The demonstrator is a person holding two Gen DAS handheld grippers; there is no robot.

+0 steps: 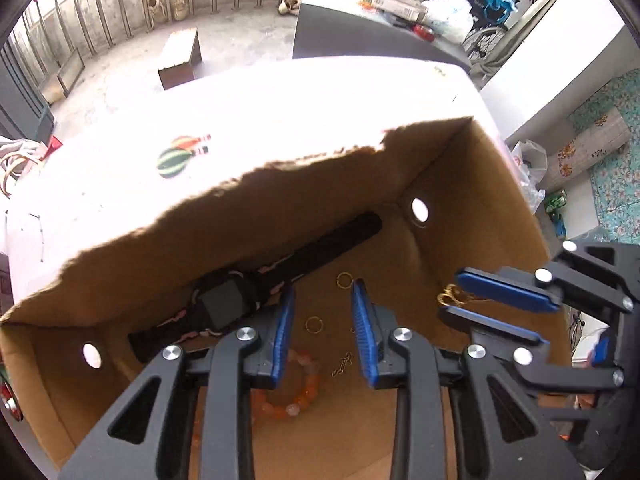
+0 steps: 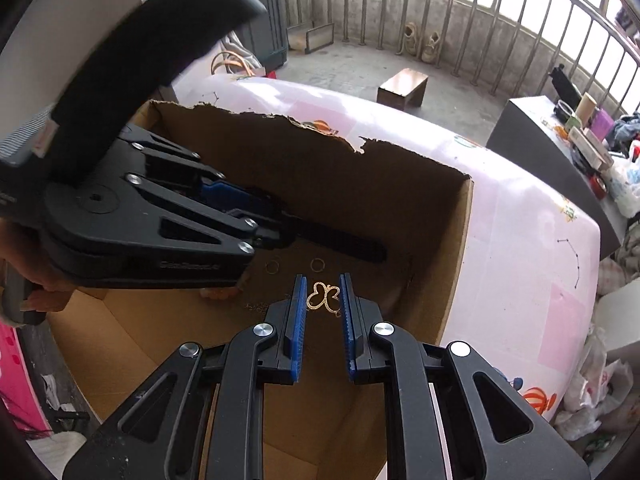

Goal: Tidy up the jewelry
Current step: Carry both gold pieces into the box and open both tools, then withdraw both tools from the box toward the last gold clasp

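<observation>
An open cardboard box stands on a pale pink tablecloth. On its floor lie a black watch, two gold rings, a short gold chain and an orange bead bracelet. My left gripper hangs inside the box, open, with nothing between its pads; one ring lies on the floor below the gap. My right gripper is shut on a gold butterfly pendant, held at the tips above the box floor. The left wrist view shows that pendant at the right gripper.
The box's far wall has a torn top edge. Beyond the table are a wooden stool, a grey table piled with clutter, and a balcony railing. A person's hand holds the left gripper.
</observation>
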